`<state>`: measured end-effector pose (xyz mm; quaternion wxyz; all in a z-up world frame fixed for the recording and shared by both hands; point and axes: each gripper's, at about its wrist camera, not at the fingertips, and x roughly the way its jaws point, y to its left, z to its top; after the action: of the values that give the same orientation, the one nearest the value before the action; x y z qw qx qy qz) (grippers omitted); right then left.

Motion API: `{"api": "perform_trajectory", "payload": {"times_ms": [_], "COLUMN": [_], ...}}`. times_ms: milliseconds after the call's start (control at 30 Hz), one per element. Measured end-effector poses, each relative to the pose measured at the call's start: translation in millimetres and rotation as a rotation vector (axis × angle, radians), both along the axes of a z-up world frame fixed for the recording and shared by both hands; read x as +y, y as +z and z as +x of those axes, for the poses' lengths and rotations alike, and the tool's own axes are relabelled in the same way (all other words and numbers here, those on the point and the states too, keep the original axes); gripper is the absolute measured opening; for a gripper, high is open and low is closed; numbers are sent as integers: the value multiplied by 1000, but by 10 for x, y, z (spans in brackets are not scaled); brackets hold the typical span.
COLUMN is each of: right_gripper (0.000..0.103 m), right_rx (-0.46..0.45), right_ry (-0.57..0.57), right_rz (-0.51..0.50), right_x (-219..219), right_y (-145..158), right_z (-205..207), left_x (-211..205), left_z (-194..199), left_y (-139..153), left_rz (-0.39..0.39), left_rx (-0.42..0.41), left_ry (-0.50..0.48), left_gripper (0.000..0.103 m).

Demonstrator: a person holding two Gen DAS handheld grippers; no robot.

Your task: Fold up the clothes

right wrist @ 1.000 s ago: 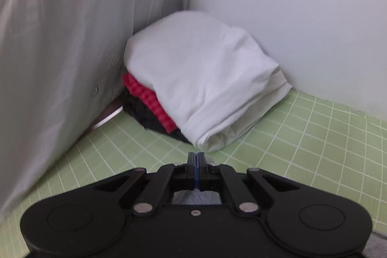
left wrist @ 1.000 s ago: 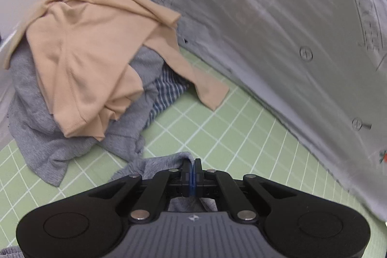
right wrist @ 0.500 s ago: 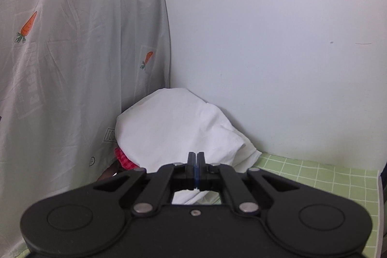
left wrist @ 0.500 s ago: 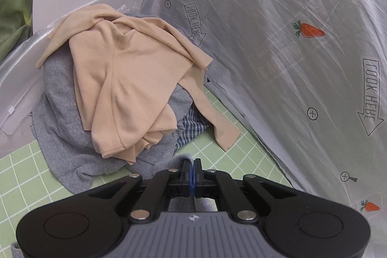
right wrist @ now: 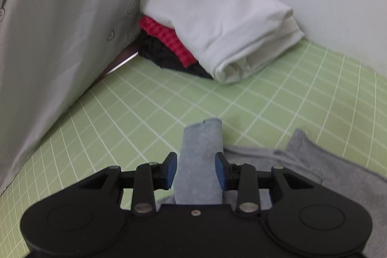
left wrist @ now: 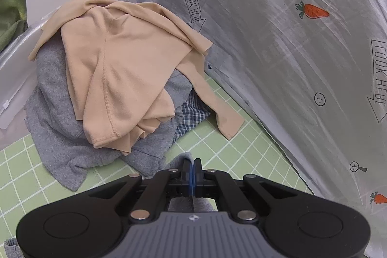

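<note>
My left gripper (left wrist: 192,169) is shut on a fold of a grey garment (left wrist: 187,203) that hangs under the jaws above the green grid mat (left wrist: 241,161). In the right wrist view my right gripper (right wrist: 196,171) is open, and a strip of the same grey garment (right wrist: 199,154) lies between its pads (right wrist: 172,169) without being pinched. The rest of that garment (right wrist: 314,168) spreads on the mat (right wrist: 145,113) to the right.
A pile of unfolded clothes, a beige top (left wrist: 121,69) over a grey sweatshirt (left wrist: 60,117) and a plaid piece (left wrist: 191,117), sits ahead of the left gripper. A folded stack, white (right wrist: 217,16) over red (right wrist: 164,38) and black, sits in the corner. A plastic sheet (left wrist: 290,52) borders the mat.
My right gripper has opened and dropped toward the mat, letting go of the grey garment. My left gripper stays shut on the cloth and has barely moved in the last half second.
</note>
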<state>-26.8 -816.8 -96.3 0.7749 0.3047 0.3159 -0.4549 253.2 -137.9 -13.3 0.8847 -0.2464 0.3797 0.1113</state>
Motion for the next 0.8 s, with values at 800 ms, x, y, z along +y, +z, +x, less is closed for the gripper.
{"api": "perform_trajectory", "payload": {"times_ms": [800], "right_gripper": [1], "right_rx": [-86], "right_ry": [39], "right_rz": [-157], "right_x": [-253], "right_y": [623], "right_z": [-157], "left_x": [199], "left_z": [48], "left_y": [-39], "left_rz": [-25], "left_rx": [-7], "left_ry": [14], "left_gripper": [0]}}
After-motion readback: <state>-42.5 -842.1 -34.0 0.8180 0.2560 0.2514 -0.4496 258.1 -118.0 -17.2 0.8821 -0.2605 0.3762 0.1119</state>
